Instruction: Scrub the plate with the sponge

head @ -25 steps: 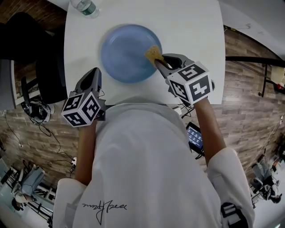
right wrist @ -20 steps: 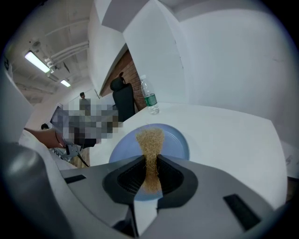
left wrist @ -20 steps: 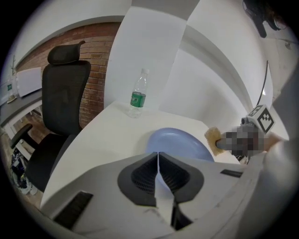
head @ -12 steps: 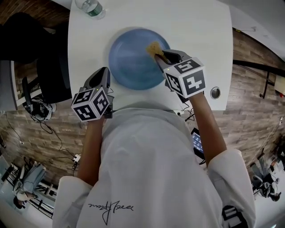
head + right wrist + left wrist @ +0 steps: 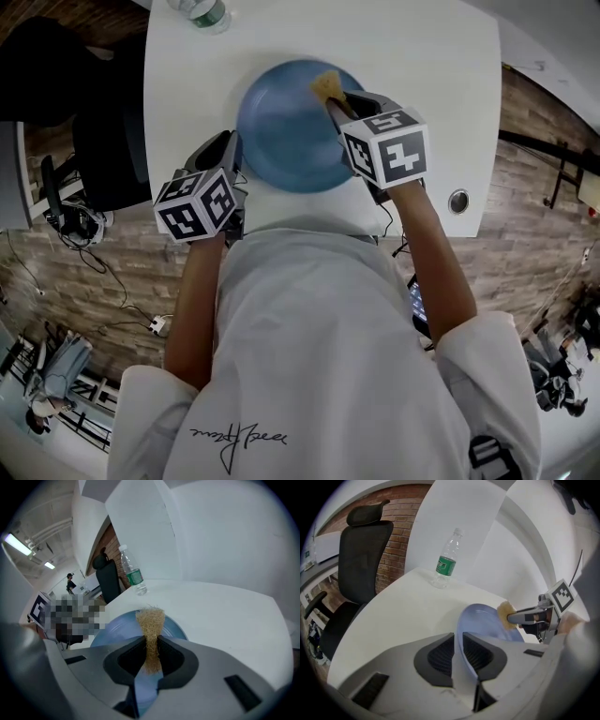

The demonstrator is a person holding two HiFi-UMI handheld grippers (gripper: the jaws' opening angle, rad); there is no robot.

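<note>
A blue plate lies on the white table. My right gripper is shut on a tan fibrous sponge, which rests at the plate's far right rim. In the right gripper view the sponge is pinched between the jaws over the plate. My left gripper is at the plate's left rim. In the left gripper view that gripper has the plate's rim between its jaws. Those jaws have just been opening, and I see the pads standing close on either side of the rim.
A clear water bottle with a green label stands at the table's far left corner. A black office chair is beside the table on the left. A round grommet sits in the table's near right corner.
The right gripper has slid the sponge from the plate's right side toward its far right rim. The left gripper has come in against the plate's left rim.
</note>
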